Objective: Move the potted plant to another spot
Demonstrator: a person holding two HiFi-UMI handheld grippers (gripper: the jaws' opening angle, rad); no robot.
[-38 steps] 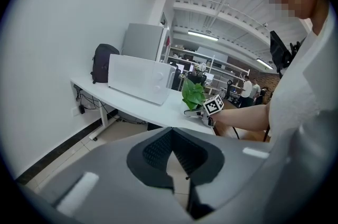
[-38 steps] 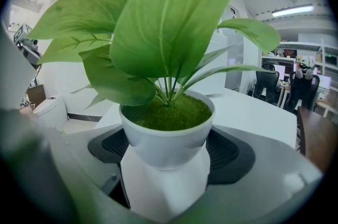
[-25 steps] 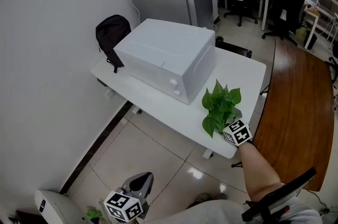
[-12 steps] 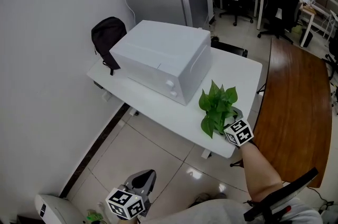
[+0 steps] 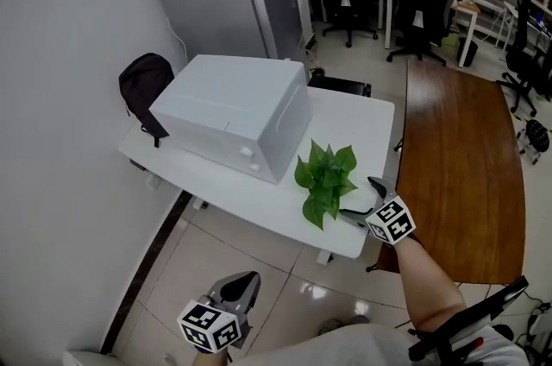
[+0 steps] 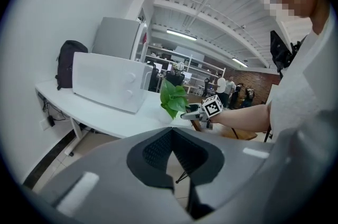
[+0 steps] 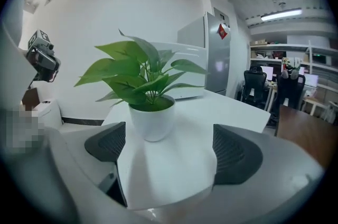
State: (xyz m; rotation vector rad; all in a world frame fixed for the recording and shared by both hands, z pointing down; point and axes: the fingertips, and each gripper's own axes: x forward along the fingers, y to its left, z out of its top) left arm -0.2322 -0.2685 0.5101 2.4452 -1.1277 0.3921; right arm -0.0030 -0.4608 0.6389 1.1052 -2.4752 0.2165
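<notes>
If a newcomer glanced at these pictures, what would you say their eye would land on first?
The green potted plant stands out first, vivid against the white table, near its front edge beside a big white boxy appliance. Next comes the right gripper, whose jaws have just been opening; they stand wide apart, with the pot just ahead of them, untouched.
</notes>
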